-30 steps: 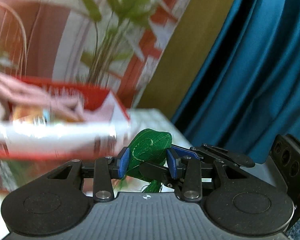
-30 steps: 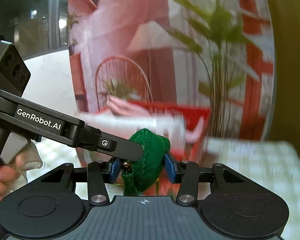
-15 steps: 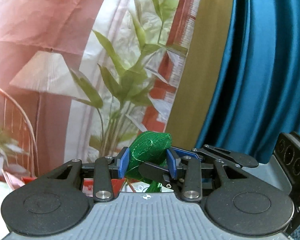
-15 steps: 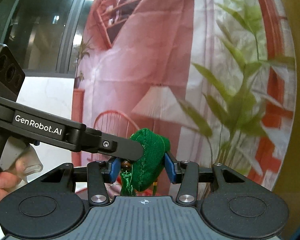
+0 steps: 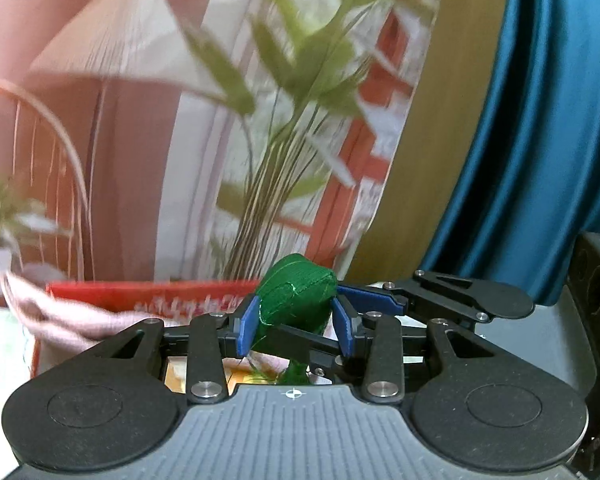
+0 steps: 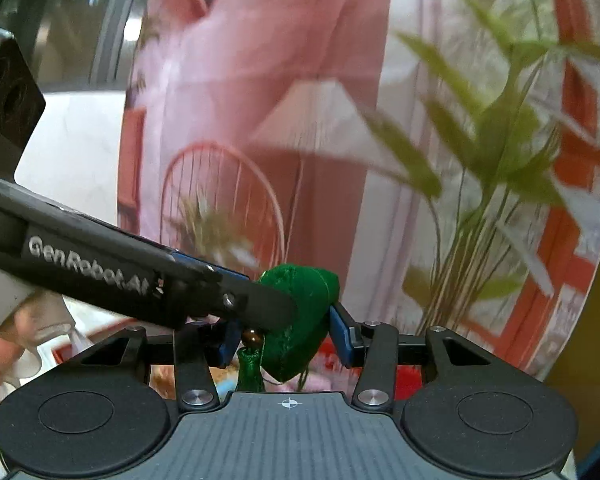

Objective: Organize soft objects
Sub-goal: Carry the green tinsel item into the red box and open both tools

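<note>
A small green fabric pouch (image 5: 296, 304) is clamped between the blue pads of the left gripper (image 5: 295, 323) and, in the right wrist view, the same pouch (image 6: 300, 316) is also pinched by the right gripper (image 6: 286, 338), with the other gripper's finger crossing in from the left over the cloth. A brown bead (image 6: 251, 337) and a green tassel (image 6: 249, 368) are seen hanging from the pouch's lower end. The pouch is held in the air, just above and in front of a red box (image 5: 152, 294), over whose edge a pink cloth (image 5: 60, 316) is draped; orange and pale items are glimpsed inside beneath the fingers, but they cannot be identified. The task is judged to be partway done: some soft things already lie in the box, while the pouch has not yet been set down. Behind, a printed backdrop with a lamp and plant (image 5: 292, 92) and a teal curtain (image 5: 540, 140) are seen.
</note>
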Motion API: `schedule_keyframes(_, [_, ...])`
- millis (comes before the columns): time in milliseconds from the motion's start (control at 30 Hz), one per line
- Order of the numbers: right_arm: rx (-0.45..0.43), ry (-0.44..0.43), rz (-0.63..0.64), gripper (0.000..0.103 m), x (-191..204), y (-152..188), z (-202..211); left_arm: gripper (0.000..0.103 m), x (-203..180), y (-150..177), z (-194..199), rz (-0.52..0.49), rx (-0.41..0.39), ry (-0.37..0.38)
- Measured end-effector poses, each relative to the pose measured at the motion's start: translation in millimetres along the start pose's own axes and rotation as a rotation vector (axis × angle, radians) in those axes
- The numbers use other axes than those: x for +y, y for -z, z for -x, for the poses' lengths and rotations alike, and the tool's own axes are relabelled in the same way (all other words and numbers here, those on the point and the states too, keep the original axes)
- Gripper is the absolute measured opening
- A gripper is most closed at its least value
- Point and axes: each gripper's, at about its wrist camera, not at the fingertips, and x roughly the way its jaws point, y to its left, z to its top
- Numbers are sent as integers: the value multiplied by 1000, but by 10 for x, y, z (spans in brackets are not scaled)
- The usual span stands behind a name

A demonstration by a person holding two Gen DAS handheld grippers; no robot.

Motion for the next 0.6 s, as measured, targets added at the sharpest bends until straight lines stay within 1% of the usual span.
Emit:
schedule_keyframes(133, [64,-17,-71,43,-15,186,-160,42,106,120,-119,22,58,-5])
schedule_keyframes(267, [121,-29,-132,43,-31,329,-261,42,150,194,-175,22,88,-11])
schedule_keyframes(400, [172,-12,-181,43,-61,396,-307,42,158,207,-139,9,99,-50])
schedule_keyframes(500, [191,7,-191,44,-91,402,-315,45,186,167,-81,3,98,-106])
schedule_keyframes(567, [197,29,-187,55,-99,402,-279,54,193,132,-14,-6,91,-138])
schedule_keyframes(600, [196,40,-189,57,-109,394,-259,65,191,117,32,-13,83,-155])
